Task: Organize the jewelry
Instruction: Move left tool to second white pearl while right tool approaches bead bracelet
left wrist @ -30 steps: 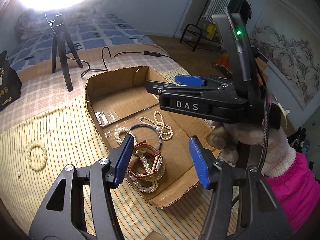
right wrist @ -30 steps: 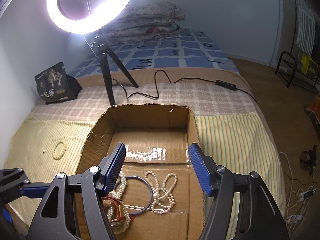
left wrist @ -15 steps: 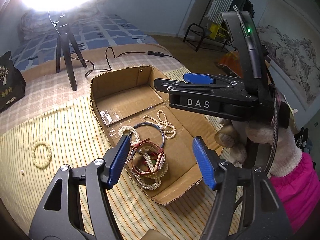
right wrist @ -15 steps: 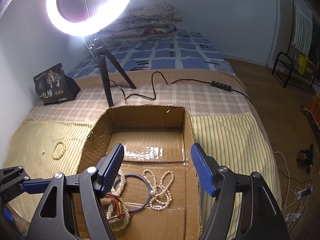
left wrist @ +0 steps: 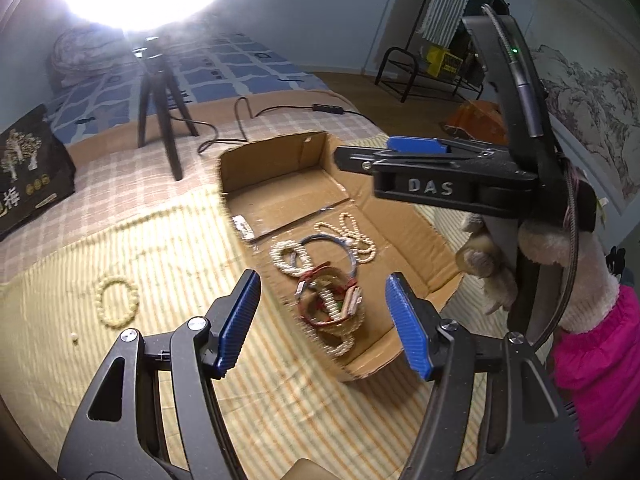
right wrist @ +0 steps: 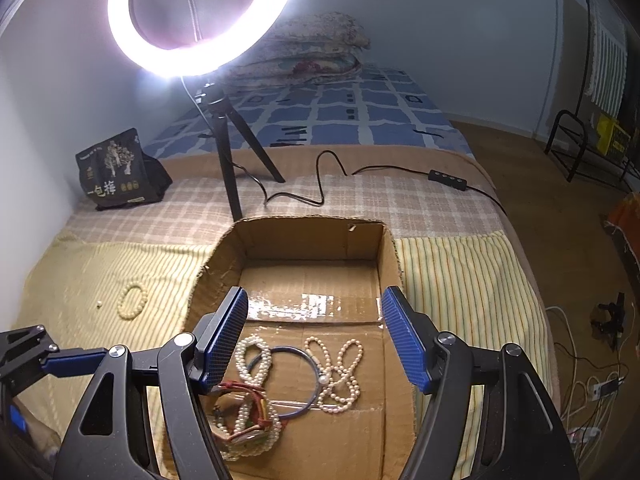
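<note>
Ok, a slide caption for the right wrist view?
Open right gripper over box of pearls; one bracelet outside.

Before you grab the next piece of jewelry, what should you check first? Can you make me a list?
1. Left gripper open and empty: ok.
2. Right gripper open and empty: ok.
3. Cardboard box has bare floor at its far end: ok.
4. Bead bracelet outside the box, on the striped cloth, nothing covering it: ok.
5. Loose bead near the bracelet on the cloth, not in the box: not ok.
6. Pile in the box, red strap tangled with pearl strands; do they come apart easily: cannot tell.
</note>
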`<state>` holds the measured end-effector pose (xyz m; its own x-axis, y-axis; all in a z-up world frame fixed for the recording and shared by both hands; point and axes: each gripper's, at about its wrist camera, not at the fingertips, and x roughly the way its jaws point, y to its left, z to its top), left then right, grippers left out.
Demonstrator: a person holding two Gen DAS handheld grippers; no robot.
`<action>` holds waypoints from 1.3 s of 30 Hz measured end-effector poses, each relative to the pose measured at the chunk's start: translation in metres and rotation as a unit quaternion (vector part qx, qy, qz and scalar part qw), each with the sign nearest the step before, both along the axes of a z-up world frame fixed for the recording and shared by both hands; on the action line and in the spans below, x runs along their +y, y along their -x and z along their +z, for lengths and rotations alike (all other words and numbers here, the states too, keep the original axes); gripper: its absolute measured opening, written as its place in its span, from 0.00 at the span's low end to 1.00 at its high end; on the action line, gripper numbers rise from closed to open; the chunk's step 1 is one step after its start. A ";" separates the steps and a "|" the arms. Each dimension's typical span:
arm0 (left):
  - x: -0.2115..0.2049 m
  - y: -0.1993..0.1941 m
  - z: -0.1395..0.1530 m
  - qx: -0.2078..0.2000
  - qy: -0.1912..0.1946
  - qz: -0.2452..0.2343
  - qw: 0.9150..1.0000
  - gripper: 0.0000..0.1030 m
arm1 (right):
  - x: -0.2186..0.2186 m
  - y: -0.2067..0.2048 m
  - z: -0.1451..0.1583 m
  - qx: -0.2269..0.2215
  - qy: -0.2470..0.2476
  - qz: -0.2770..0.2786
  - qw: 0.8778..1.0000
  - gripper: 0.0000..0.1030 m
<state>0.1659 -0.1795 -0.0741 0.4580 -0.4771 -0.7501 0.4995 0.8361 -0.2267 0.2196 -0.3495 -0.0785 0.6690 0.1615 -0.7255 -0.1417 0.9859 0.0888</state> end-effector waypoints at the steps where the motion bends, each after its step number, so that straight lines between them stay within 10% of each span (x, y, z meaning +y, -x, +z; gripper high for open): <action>1: 0.004 0.000 0.000 -0.001 0.000 0.002 1.000 0.65 | 0.002 0.000 0.001 -0.001 0.000 0.000 1.000 0.67; 39: 0.223 -0.025 -0.052 0.035 -0.017 0.172 0.984 0.65 | 0.154 -0.032 -0.023 0.058 -0.028 0.096 0.993 0.75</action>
<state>0.1910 0.0438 -0.1261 0.5348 -0.2770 -0.7983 0.1707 0.9607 -0.2191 0.2520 -0.1957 -0.1011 0.5346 0.3207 -0.7819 -0.3123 0.9347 0.1699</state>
